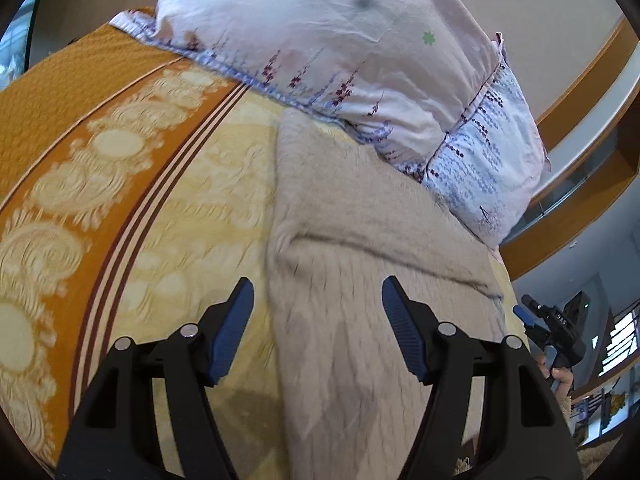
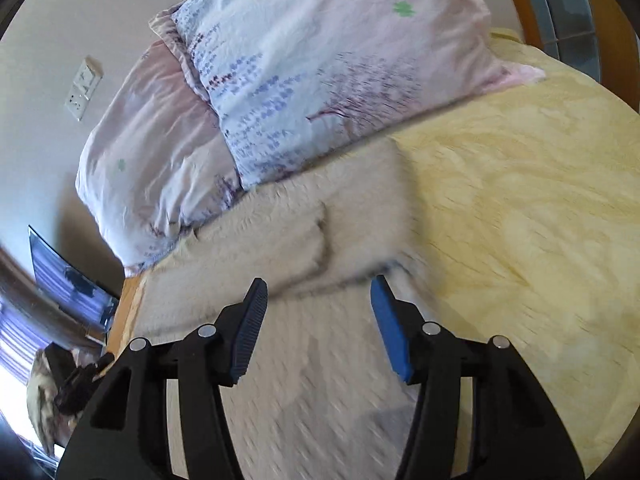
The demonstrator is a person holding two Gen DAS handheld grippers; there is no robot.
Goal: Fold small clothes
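A beige knitted garment (image 1: 360,264) lies flat on the yellow bedspread (image 1: 200,216), one part folded over across its middle. In the left wrist view my left gripper (image 1: 318,292) hovers open over the garment's left edge, nothing between its blue pads. The right gripper (image 1: 532,316) shows small at the garment's far right side, held by a hand. In the right wrist view the same garment (image 2: 320,352) fills the foreground, its folded flap (image 2: 264,236) ahead. My right gripper (image 2: 320,292) stands open above it, with no cloth between the pads.
Two floral pillows (image 1: 320,40) (image 2: 320,68) lie against the garment's far edge. An orange patterned blanket border (image 1: 80,168) runs along the left. The wooden bed frame (image 1: 576,92) curves at the right. A wall socket (image 2: 83,88) and a screen (image 2: 68,276) lie beyond the bed.
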